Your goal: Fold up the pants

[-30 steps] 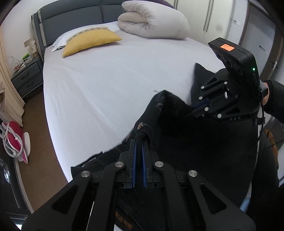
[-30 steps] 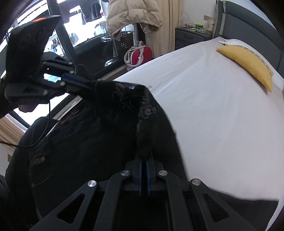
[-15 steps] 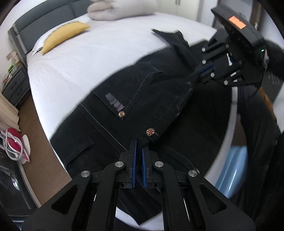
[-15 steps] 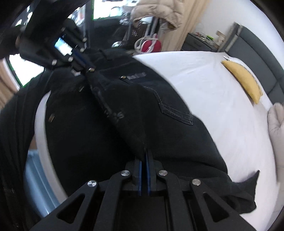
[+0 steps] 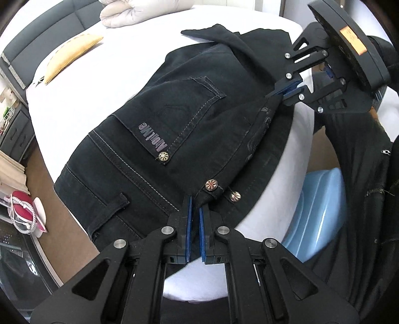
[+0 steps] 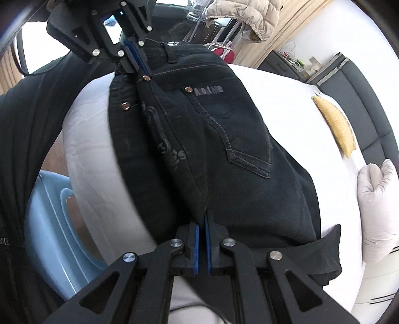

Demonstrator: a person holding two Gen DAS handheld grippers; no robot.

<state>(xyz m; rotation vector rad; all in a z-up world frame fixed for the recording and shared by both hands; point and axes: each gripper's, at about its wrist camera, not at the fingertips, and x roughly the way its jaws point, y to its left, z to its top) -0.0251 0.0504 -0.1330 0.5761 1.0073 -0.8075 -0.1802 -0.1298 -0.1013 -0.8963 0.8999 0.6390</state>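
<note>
a: left wrist view. black pants (image 5: 189, 119) lie across the near corner of a white bed (image 5: 104, 82), back pocket up, one edge hanging over the side. the left gripper (image 5: 194, 211) pinches the waistband corner just below a copper button (image 5: 211, 184), its blue pads drawn in on the cloth with only a slim gap showing.

b: and the other tool?

a: the right gripper (image 5: 279, 96) sits at the far end of the same edge, pressed together on a point of fabric, so the cloth runs taut between the two. a yellow pillow (image 5: 72, 48) and a rolled duvet (image 5: 132, 12) rest well apart, near the headboard. a blue basket (image 5: 321, 209) stands on the floor beside the bed.

b: right wrist view?

a: same scene from the opposite end. the right gripper (image 6: 202, 224) is clamped on a ridge of dark fabric; the left gripper (image 6: 139, 67) holds the button end. the pants (image 6: 224, 154) spread from this held line out over the bed (image 6: 294, 104).

b: which step is this?

a: it looks like the lay-down: the garment appears halved lengthwise, with the pair of tools setting it flat. the folds proper seem not yet made.

b: next move?

a: probably lowering the held edge onto the mattress, keeping it straight, then letting go and taking a fresh hold for a fold across. the overhang may need pulling in first.
</note>
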